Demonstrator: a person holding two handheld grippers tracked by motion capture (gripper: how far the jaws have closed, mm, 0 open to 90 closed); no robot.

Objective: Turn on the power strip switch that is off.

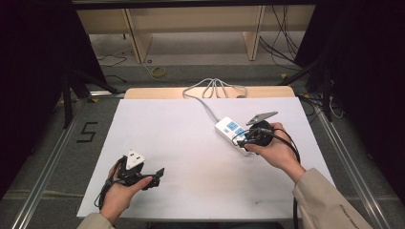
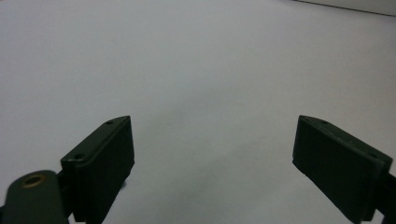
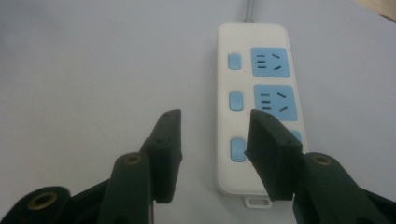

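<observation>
Jaws of right gripper [image 3: 212, 140] parted, one over power strip [image 3: 261, 74].

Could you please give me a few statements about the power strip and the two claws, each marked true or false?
1. The power strip has blue sockets. True.
2. The right claw is clamped on a plug. False: its jaws stand apart with nothing between them, one jaw over the strip.
3. The left claw is open above bare white table. True.
4. The strip lies on the left half of the table. False: it lies on the right half, by the right claw.
5. The strip's cable runs toward the far edge. True.
</observation>
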